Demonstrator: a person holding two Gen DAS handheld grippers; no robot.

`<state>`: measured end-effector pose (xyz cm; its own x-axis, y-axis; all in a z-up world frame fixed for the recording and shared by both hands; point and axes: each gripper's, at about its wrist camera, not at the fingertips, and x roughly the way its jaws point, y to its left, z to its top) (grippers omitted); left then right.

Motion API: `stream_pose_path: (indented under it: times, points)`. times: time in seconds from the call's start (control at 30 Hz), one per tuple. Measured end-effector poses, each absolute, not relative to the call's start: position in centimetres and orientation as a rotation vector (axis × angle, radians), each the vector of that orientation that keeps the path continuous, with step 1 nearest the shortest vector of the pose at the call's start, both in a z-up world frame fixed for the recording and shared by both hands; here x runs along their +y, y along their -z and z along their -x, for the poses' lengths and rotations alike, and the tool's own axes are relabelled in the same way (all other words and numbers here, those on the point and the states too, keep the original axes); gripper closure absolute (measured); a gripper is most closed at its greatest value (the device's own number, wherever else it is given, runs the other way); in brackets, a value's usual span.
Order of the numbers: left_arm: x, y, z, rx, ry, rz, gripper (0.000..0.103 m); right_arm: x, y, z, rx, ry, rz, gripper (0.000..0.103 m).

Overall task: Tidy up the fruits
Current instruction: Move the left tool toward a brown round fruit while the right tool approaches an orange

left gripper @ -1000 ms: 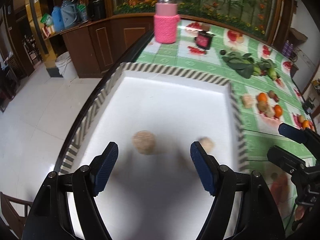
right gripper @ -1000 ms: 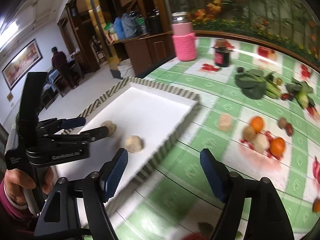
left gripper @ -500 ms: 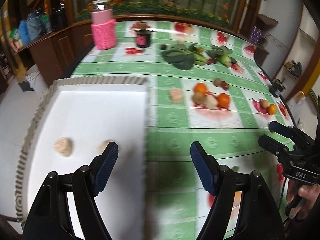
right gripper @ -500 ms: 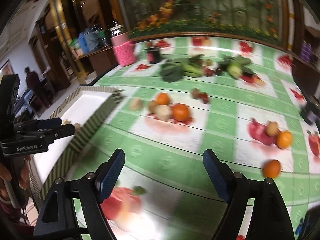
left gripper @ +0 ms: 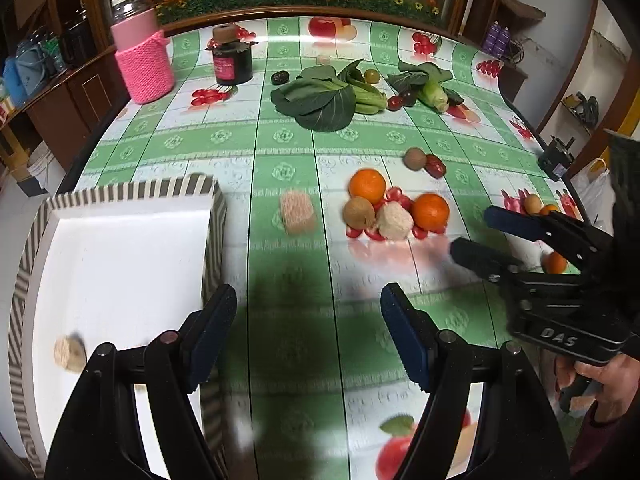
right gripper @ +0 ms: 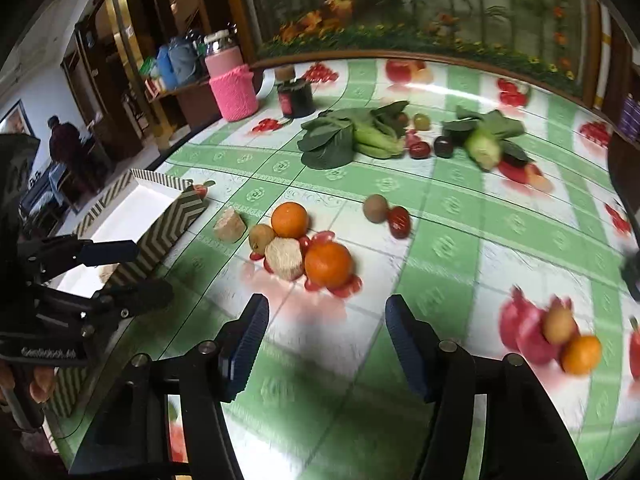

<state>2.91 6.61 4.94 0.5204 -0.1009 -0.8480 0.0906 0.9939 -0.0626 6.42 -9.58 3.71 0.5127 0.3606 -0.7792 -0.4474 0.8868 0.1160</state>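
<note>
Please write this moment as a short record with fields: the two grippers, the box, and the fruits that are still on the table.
left gripper: open, empty, above the tablecloth beside the box
right gripper: open, empty, pointing toward the fruit cluster
box: striped walls, white floor, one beige lump inside
fruit cluster: two oranges, brown fruit, pale chunk, touching one another
pink block: alone, between box and cluster
far side: leafy greens, pink jar

Glossy plastic tablecloth [left gripper: 280, 152] with sheen; pink knitted cloth sleeve [left gripper: 145, 68] on a jar. Tray [left gripper: 120, 264] smooth matt white inside, striped paper-looking wall; oranges [right gripper: 328, 265] dimpled, gripper pads [right gripper: 246, 344] ribbed blue
</note>
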Motion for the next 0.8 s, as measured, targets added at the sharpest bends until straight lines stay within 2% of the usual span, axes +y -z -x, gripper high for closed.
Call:
stream_pose_path:
  times: [0.07, 0.13, 0.17, 0.23, 0.33, 0.63, 0.7, 0.77, 0.8]
  points:
    - [6.6, -4.9, -3.7, 1.017, 0.131, 0.013, 0.029, -9.3, -3.1, -7.4, 0.923, -0.491, 0.098, 0.042]
    - [6.5, -4.8, -4.5, 1.018, 0.134, -0.003, 0.029, -9.0, -2.5, -8.4, 0.936, -0.494, 0.095, 0.052]
    - [6.4, -4.7, -4.8, 1.016, 0.136, -0.014, 0.029, -8.8, -2.1, -8.7, 0.948, -0.497, 0.099, 0.065]
    - [6.2, -4.4, -5.5, 1.022, 0.152, -0.031, 0.029, -8.7, -1.6, -9.0, 0.964, -0.534, 0.091, 0.072]
    - [6.2, -3.8, -6.7, 1.043, 0.175, -0.039, 0.029, -8.7, -1.9, -8.3, 0.934, -0.506, 0.136, 0.072]
    - [6.3, -2.3, -8.9, 1.066, 0.190, -0.043, 0.029, -12.0, -2.2, -6.9, 0.914, -0.493, 0.026, 0.073]
    - [6.0, -2.1, -9.1, 1.069, 0.208, -0.053, 0.033, -12.1, -2.0, -7.0, 0.925, -0.490, 0.021, 0.073]
    - [5.8, -1.8, -9.2, 1.076, 0.220, -0.065, 0.059, -12.1, -1.8, -6.9, 0.931, -0.490, 0.021, 0.073]
    - [5.7, -1.6, -9.1, 1.074, 0.200, -0.094, 0.063, -12.1, -1.8, -6.9, 0.932, -0.493, 0.020, 0.073]
